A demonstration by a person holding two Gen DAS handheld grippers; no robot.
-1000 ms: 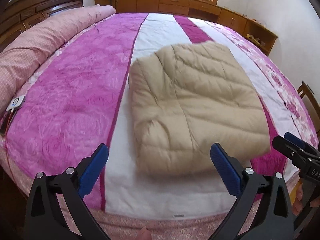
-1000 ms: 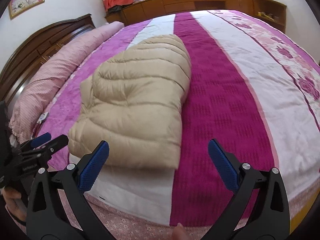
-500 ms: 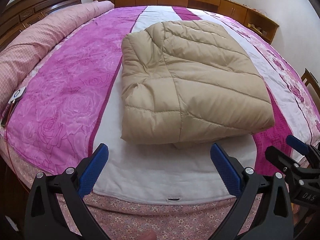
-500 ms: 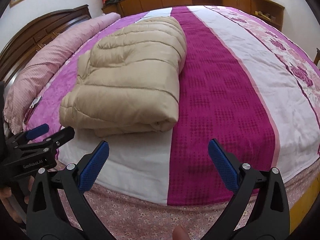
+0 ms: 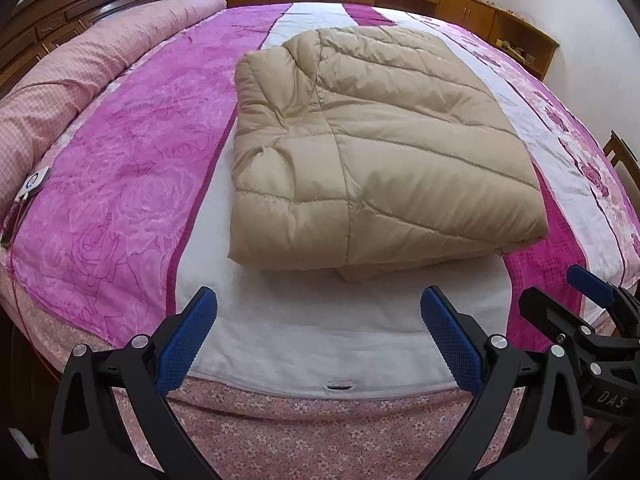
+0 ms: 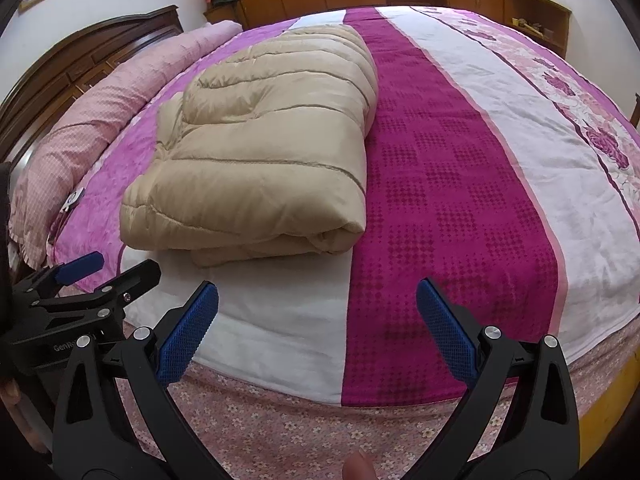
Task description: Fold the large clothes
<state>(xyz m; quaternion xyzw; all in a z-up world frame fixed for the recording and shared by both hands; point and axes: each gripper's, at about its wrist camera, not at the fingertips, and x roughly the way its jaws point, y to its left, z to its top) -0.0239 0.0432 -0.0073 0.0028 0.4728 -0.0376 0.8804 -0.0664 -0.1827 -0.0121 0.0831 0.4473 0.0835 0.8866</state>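
The puffy jacket (image 5: 372, 148) lay folded into a thick, roughly rectangular bundle on the bed (image 5: 320, 344), a little back from the near edge. Its beige shell was smooth and slightly shiny, quilted into soft ridges by stitched lines. The bundle's long axis ran from the near edge toward the far side of the bed, along the bedspread's stripes. At its near end the stacked layers showed as rounded folds, with a lower layer sticking out slightly beneath. It sat mostly on the white stripe, its right side reaching the dark magenta woven stripe (image 6: 448, 184).

To its left was a pink rose-patterned stripe (image 5: 112, 200), and beyond that a long pink checked quilt roll (image 5: 80, 68) against the dark wooden headboard (image 5: 80, 4). To the right the bedspread was bare across several stripes. A band of white sheet lay bare between the jacket and the floral bed skirt.

The left gripper (image 5: 318, 336) hovered above that near edge with its 2 blue textured pads spread wide, holding nothing. The right gripper (image 6: 318, 334) hovered beside it, pads likewise wide apart and empty.
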